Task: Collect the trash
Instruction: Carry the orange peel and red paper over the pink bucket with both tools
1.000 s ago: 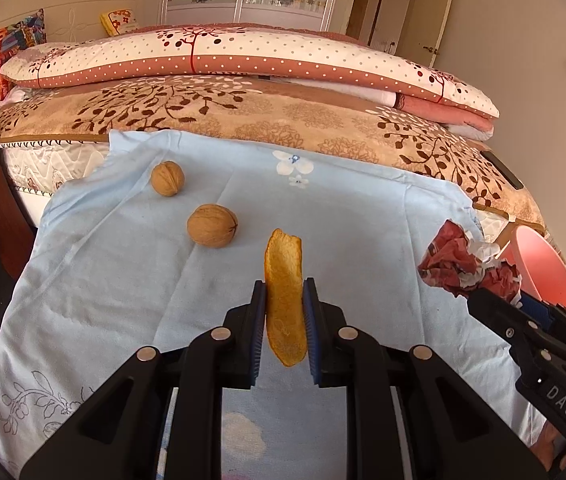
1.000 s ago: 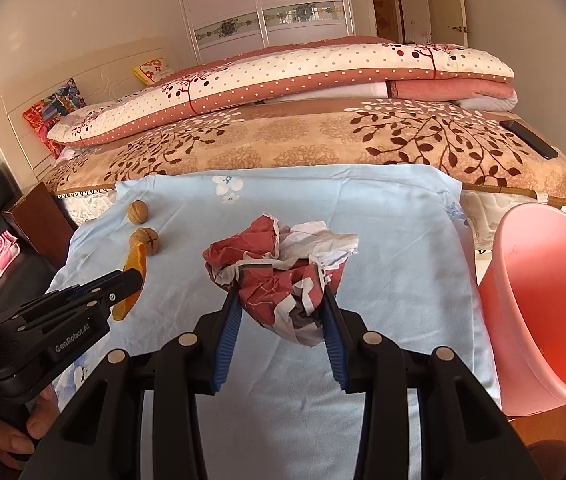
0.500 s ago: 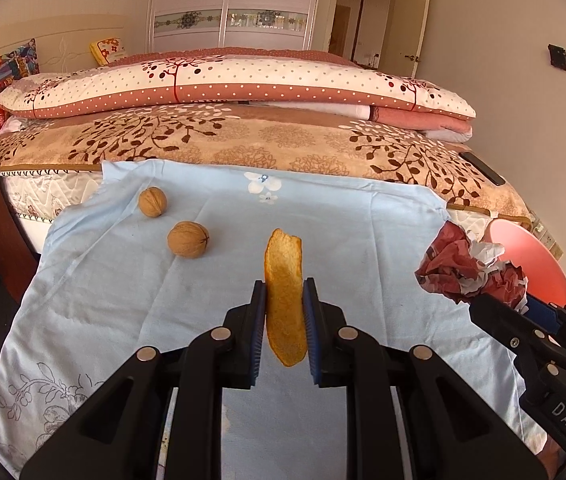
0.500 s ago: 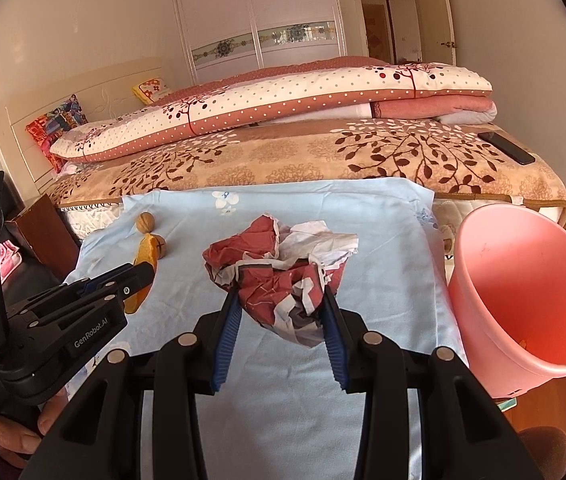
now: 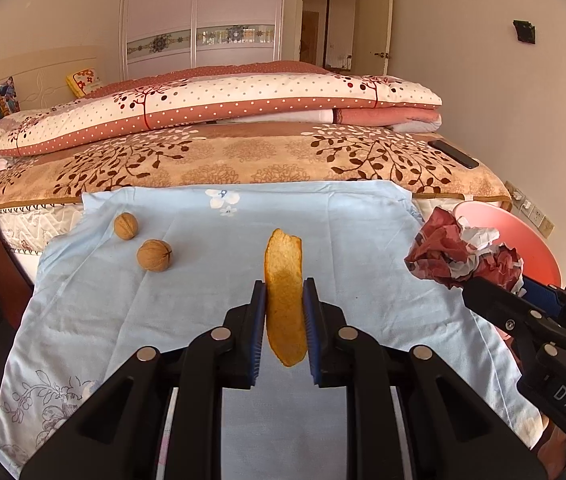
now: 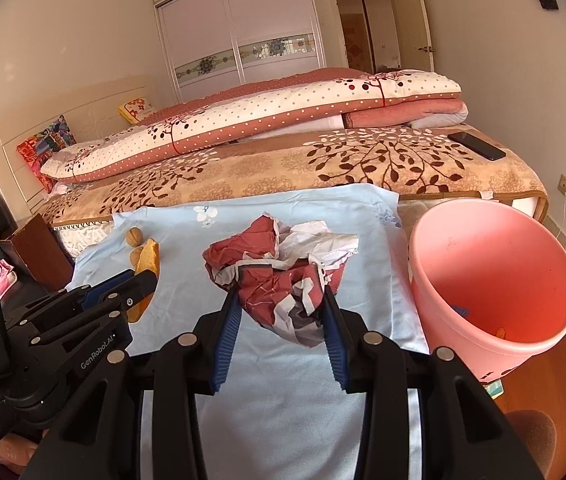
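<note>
Now carrying both pieces of trash closer to the pink bin (image 6: 495,344), more of its inside showing than a second ago.
Left gripper (image 5: 283,308) clamping orange peel (image 5: 285,296) upright above blue cloth (image 5: 203,320); right gripper (image 6: 281,304) squeezing crumpled paper (image 6: 283,276), left of bin; walnuts (image 5: 154,255) lying behind.

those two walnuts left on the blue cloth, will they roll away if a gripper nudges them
Probably yes. The nearer walnut and the farther walnut are round and lie loose on the blue cloth, so a sideways nudge could roll them. The hard, curved shells may slip between flat pads. The soft cloth might damp rolling somewhat.
</note>
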Motion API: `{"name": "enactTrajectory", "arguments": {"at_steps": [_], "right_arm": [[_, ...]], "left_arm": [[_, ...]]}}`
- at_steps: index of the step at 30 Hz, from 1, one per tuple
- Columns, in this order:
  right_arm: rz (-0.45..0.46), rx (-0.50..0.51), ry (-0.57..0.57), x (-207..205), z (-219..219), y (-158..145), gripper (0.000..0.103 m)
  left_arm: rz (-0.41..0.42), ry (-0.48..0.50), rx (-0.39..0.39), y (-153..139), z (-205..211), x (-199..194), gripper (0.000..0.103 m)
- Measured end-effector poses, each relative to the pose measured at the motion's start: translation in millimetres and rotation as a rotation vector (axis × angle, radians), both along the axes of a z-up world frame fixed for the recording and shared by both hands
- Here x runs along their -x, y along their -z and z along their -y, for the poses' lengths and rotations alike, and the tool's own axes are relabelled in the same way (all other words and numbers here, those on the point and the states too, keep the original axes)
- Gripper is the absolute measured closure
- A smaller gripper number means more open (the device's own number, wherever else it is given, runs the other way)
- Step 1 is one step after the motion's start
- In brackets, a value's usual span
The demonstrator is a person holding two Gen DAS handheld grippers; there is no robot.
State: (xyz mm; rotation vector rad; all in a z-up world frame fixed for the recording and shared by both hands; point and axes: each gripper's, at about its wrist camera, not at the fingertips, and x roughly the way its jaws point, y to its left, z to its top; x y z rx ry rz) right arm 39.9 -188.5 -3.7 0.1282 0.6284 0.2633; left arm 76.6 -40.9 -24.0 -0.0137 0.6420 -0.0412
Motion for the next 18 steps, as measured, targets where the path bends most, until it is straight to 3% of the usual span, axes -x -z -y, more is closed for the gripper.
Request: {"name": "enactTrajectory", "arguments": {"at_steps": [18], "right_arm": [[-0.009,0.002,0.059,14,25,3,0.064]], "left_arm": [[0.016,0.054,0.000,1,29,6,0.085]]}}
